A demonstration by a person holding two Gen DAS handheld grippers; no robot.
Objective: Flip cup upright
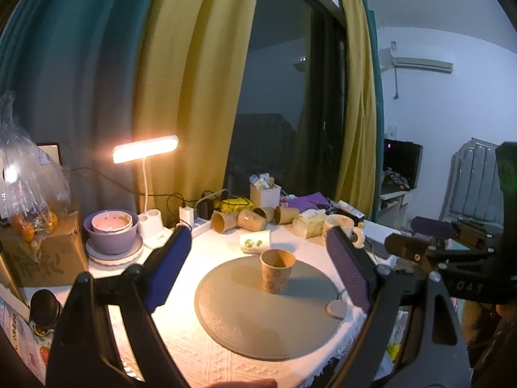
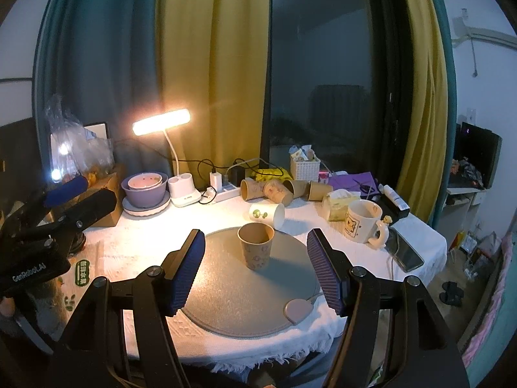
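Cup (image 2: 255, 245) upright on mat (image 2: 226, 304), straight ahead between right gripper (image 2: 255, 270) fingers, spread, empty; left gripper (image 1: 258, 271) likewise.

Print on the brown cup (image 1: 277, 274) too blurry to read. White cup (image 2: 267, 214) behind it partly hidden. Contents of bagged fruit (image 1: 32, 223) unclear. Both gripper bodies cut off by frame bottom.

Brown paper cup (image 1: 277, 274), upright, on grey mat (image 1: 245, 323)
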